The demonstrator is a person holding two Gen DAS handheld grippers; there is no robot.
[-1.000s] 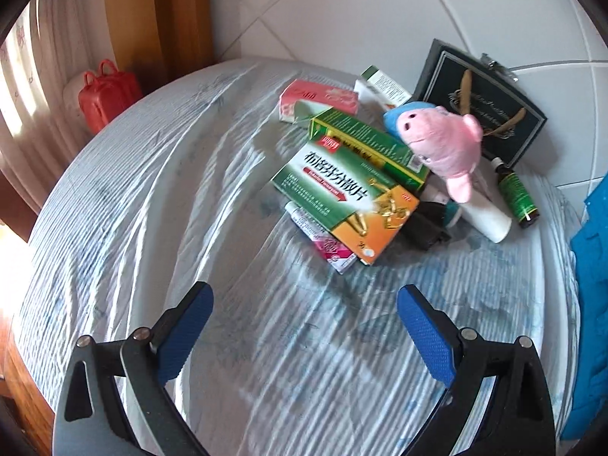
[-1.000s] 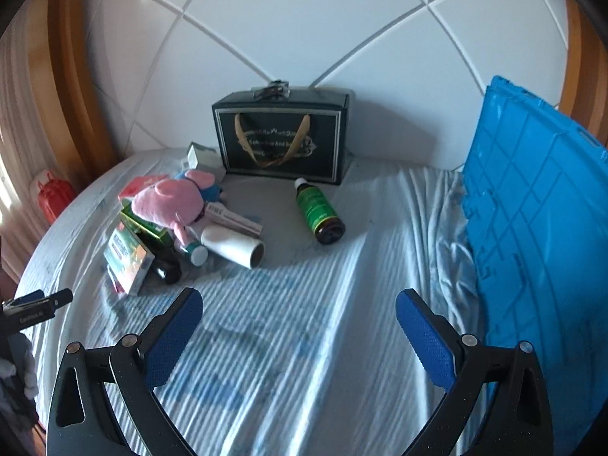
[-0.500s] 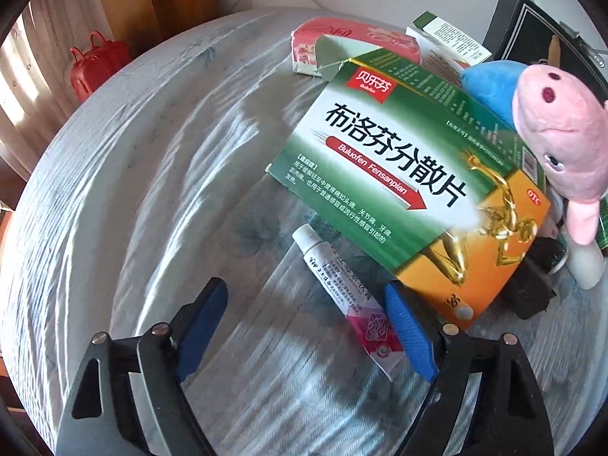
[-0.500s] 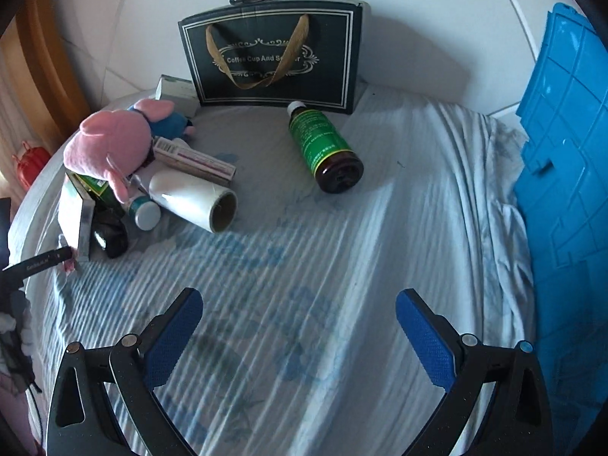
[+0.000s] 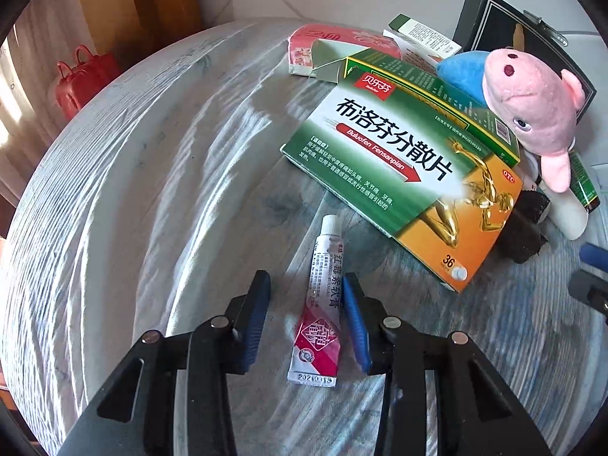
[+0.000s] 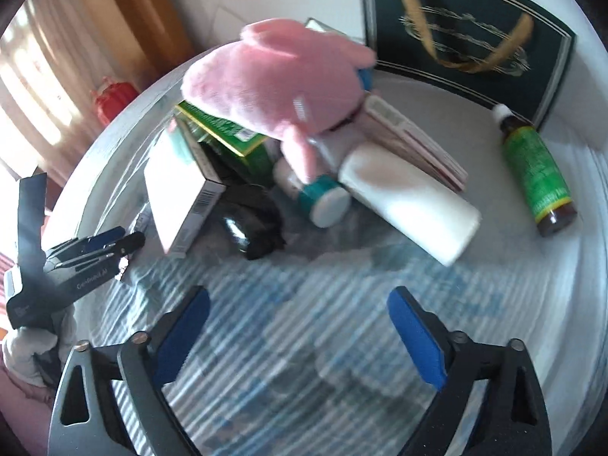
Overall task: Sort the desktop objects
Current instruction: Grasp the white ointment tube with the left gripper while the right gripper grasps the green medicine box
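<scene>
Straddling the tube (image 5: 323,296), the left gripper (image 5: 306,285) has its jaws partly closed, the right pad touching the tube, the left pad apart from it. The tube lies on the cloth (image 5: 133,190) just before a green box (image 5: 399,174). The right gripper (image 6: 298,304) is spread wide, nothing between its pads, with the pig (image 6: 273,79) and white bottle (image 6: 410,197) ahead.

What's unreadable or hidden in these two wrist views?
- Ointment tube, left wrist view: left gripper straddles it; grip contact unclear.
- Black object, right wrist view: blurred, partly under the boxes.
- Plush pig, right wrist view: motion blur, face hidden.
- Right gripper: jaws wide apart over bare cloth.
- Black gift bag: top cut off, lettering smeared.
</scene>
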